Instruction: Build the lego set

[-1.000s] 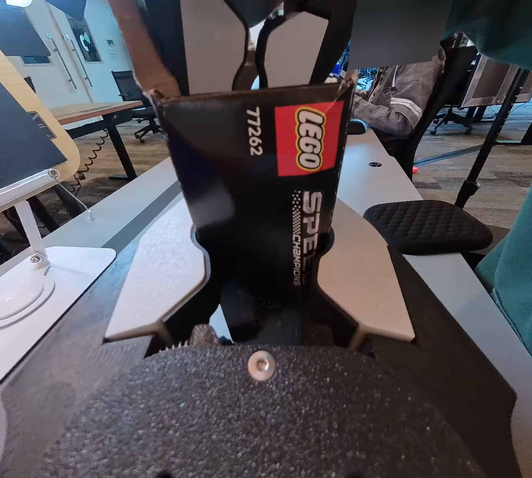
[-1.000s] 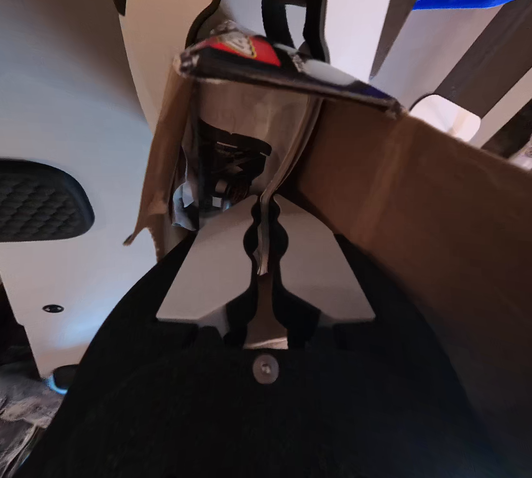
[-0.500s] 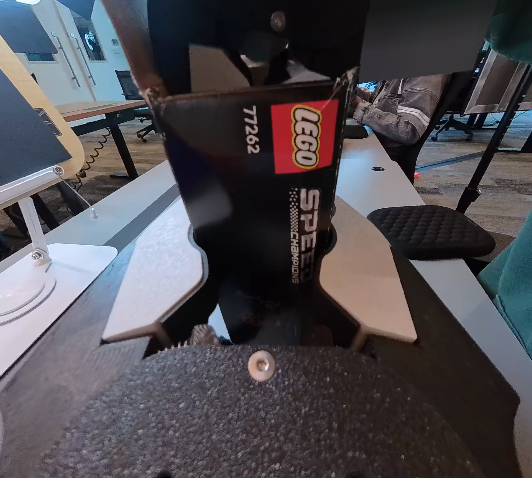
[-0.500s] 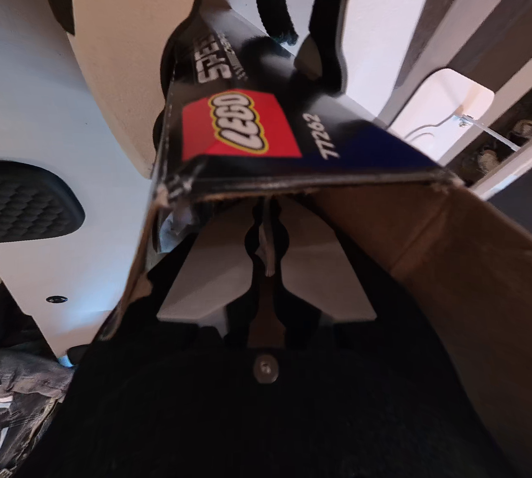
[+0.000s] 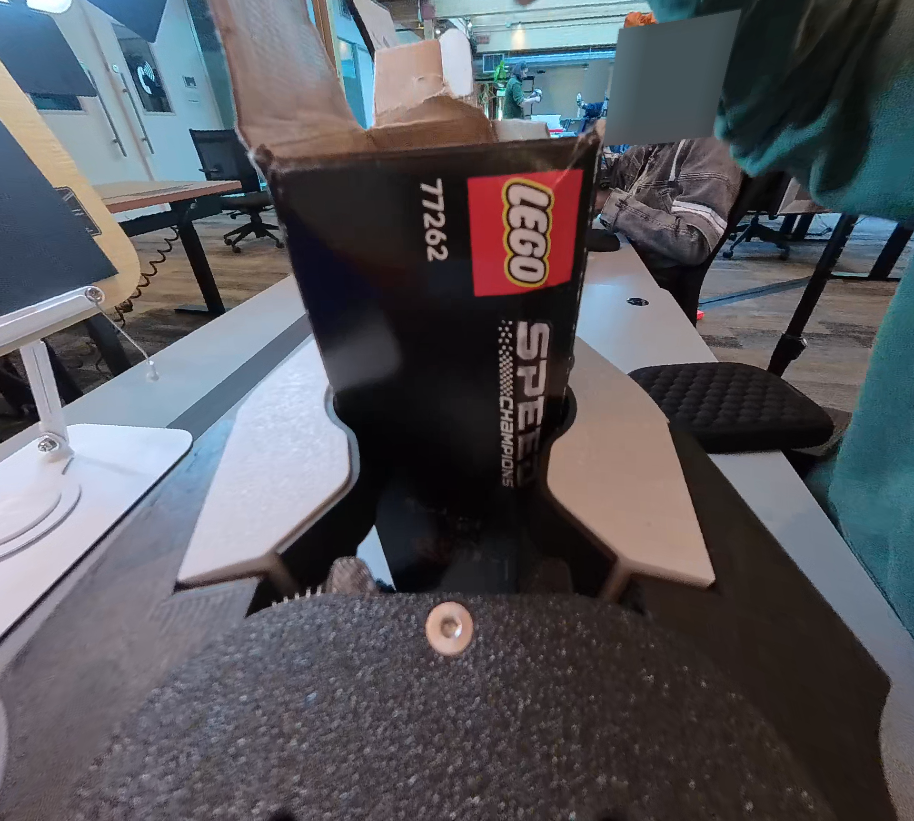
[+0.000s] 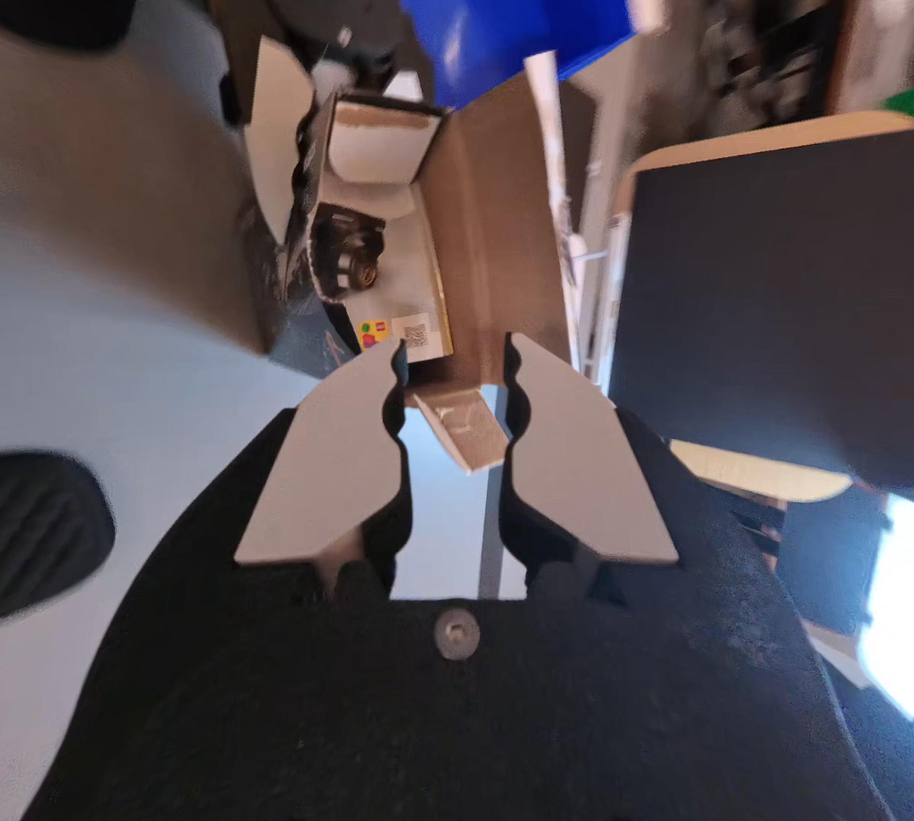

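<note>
There is one black lego box (image 5: 435, 282), its top open with two brown flaps (image 5: 277, 55) standing up, and one printed booklet (image 6: 395, 302) lies inside it beside one bag of dark parts (image 6: 348, 253). Two tools show: the left tool (image 5: 447, 431) and the right tool (image 6: 455, 381). One white stand (image 5: 44, 451) sits at the surface's (image 5: 638, 292) left edge and one black padded armrest (image 5: 727, 406) at its right edge.
</note>
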`<state>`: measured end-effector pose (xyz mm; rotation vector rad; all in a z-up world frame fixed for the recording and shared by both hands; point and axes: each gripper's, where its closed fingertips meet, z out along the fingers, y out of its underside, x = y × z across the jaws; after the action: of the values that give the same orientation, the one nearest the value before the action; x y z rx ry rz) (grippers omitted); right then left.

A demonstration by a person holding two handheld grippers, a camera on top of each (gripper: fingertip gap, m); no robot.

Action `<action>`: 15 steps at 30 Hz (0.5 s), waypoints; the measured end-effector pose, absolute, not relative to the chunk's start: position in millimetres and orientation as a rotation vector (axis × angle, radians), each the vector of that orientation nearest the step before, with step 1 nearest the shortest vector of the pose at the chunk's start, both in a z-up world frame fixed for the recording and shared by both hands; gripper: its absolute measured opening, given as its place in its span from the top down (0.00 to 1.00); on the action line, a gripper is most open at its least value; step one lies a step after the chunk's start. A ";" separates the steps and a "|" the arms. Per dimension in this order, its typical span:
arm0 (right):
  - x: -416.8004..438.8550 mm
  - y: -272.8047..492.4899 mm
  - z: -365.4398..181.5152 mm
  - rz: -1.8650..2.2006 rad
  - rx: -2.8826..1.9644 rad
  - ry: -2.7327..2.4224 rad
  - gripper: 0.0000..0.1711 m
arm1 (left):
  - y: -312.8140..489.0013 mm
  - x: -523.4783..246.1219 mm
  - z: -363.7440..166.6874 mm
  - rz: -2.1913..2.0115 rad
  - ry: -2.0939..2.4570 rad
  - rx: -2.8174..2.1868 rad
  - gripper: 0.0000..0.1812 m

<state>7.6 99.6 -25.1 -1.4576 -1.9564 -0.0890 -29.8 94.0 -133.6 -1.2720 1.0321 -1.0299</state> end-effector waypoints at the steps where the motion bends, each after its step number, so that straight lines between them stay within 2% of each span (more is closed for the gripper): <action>1: 17.2 96.4 -15.4 -0.040 -1.427 -1.841 0.75 | 94.1 -29.5 -133.4 -1.031 1.031 -1.270 0.56; 4: 57.3 101.0 -16.7 0.129 -1.395 -1.508 0.66 | 95.1 -29.0 -132.9 -1.038 1.024 -1.268 0.56; 8: 61.9 108.9 -65.5 0.433 -1.416 -1.314 0.55 | 94.5 -28.4 -132.3 -1.059 1.033 -1.252 0.56; 11: 32.5 100.1 -67.1 0.429 -1.227 -1.332 0.55 | 96.0 -28.0 -132.7 -1.076 1.047 -1.261 0.57; 15: 6.9 92.2 -78.4 0.235 -1.076 -1.515 0.63 | 95.8 -29.2 -134.1 -1.112 1.092 -1.255 0.59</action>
<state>6.9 92.2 -78.4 -1.0763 -1.5153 0.2348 -29.2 95.8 -134.1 -1.2548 1.0918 -1.1125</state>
